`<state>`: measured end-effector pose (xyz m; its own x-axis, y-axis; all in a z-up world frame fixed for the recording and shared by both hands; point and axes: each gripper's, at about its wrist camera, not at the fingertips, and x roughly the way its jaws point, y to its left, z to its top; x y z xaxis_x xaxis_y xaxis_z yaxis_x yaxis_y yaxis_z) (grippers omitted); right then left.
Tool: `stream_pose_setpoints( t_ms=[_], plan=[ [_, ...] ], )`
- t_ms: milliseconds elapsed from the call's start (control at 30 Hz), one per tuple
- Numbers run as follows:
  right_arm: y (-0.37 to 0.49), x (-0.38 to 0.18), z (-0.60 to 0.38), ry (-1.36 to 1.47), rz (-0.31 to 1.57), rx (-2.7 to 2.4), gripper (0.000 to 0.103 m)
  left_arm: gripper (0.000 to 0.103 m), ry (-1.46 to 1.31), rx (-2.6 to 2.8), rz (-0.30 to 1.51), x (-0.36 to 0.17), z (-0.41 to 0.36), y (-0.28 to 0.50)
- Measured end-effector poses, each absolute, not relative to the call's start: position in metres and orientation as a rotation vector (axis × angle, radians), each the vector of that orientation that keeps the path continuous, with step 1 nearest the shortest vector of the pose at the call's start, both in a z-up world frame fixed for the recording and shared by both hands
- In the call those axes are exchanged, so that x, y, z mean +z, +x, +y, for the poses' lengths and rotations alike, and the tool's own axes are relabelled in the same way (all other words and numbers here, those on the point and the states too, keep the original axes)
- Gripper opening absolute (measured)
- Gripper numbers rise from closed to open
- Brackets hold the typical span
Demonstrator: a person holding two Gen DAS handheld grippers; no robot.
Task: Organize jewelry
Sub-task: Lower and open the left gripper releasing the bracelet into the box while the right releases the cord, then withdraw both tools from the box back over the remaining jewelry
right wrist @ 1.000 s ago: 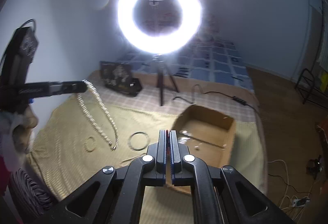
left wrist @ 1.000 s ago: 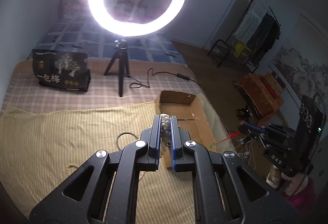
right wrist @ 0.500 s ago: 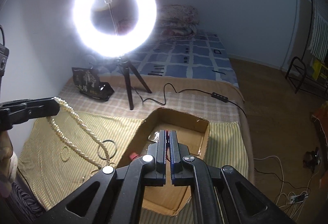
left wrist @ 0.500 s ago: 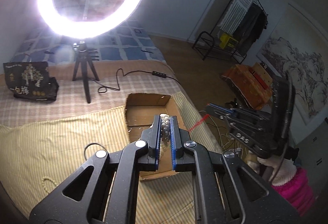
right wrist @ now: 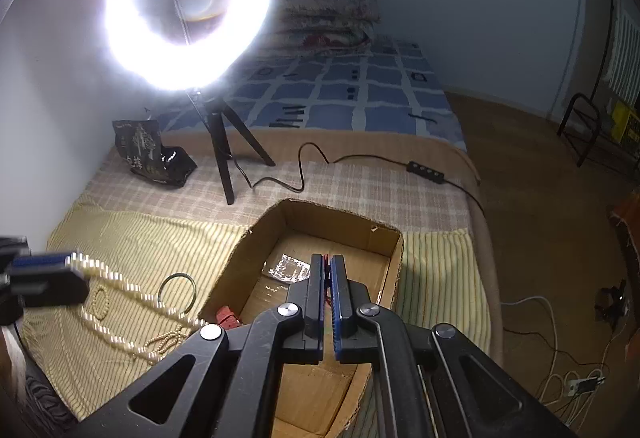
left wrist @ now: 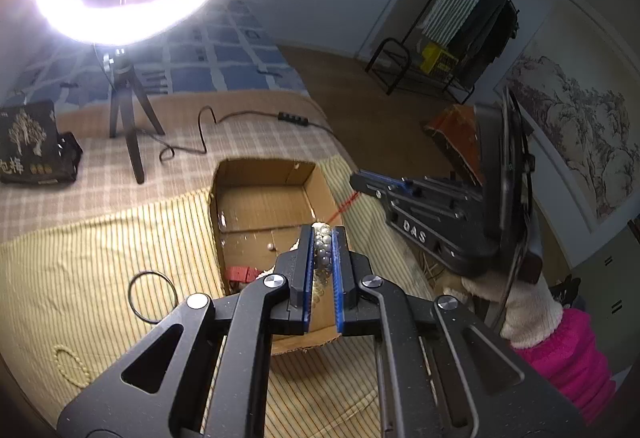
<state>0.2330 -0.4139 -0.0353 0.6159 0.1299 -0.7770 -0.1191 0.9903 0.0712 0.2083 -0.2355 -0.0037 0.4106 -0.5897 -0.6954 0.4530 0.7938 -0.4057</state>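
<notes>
My left gripper [left wrist: 322,234] is shut on a white pearl necklace [left wrist: 322,250], holding it above the open cardboard box [left wrist: 256,173]. In the right wrist view the necklace [right wrist: 132,294] hangs from the left gripper [right wrist: 70,270] and drapes to the box's left wall. My right gripper [right wrist: 328,262] is shut on a thin red item, hovering over the box [right wrist: 396,250]; the item barely shows between the pads. A dark ring bangle [left wrist: 153,297] and a small bead bracelet [left wrist: 68,362] lie on the yellow striped cloth. A red object [right wrist: 226,316] lies in the box.
A ring light on a tripod [right wrist: 224,157] stands behind the box with its cable [right wrist: 360,157] trailing right. A black bag [right wrist: 150,153] sits at the back left. A foil packet [right wrist: 288,268] lies inside the box. The bed edge drops to the floor on the right.
My left gripper has carried the pearl necklace rightward over the box. The right gripper has moved forward over the box, staying shut.
</notes>
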Motion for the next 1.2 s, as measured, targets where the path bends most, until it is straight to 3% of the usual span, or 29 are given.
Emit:
stream_pose_setpoints(
  t_ms=[433, 500, 533, 600, 667, 700, 867, 1033, 1133, 1200],
  plan=[
    [0.255, -0.072, -0.416, 0.046, 0.959, 0.14, 0.003, 0.006, -0.125, -0.655, 1.057, -0.061, -0.248, 0.209],
    [0.257, -0.074, -0.417, 0.051, 0.963, 0.138, 0.028, 0.006, -0.112, -0.645, 1.05, -0.063, -0.248, 0.209],
    [0.257, -0.074, -0.416, 0.052, 0.962, 0.142, 0.034, 0.006, -0.104, -0.642, 1.049, -0.064, -0.248, 0.211],
    [0.257, -0.074, -0.414, 0.04, 0.959, 0.127, 0.052, 0.013, -0.091, -0.629, 1.049, -0.064, -0.246, 0.212],
    [0.257, -0.073, -0.413, 0.032, 0.954, 0.116, 0.065, 0.03, -0.092, -0.62, 1.046, -0.064, -0.243, 0.212],
    [0.257, -0.073, -0.413, 0.031, 0.951, 0.108, 0.071, 0.031, -0.092, -0.614, 1.043, -0.065, -0.241, 0.211],
    [0.255, -0.069, -0.412, 0.031, 0.935, 0.074, 0.085, 0.031, -0.08, -0.597, 1.045, -0.067, -0.234, 0.208],
    [0.249, -0.062, -0.409, 0.031, 0.935, 0.061, 0.091, 0.032, -0.06, -0.575, 1.037, -0.064, -0.223, 0.202],
    [0.243, -0.056, -0.407, 0.023, 0.928, 0.034, 0.097, 0.043, -0.065, -0.562, 1.03, -0.061, -0.214, 0.199],
    [0.238, -0.05, -0.405, 0.03, 0.918, 0.03, 0.1, 0.043, -0.062, -0.549, 1.02, -0.057, -0.205, 0.195]
  ],
)
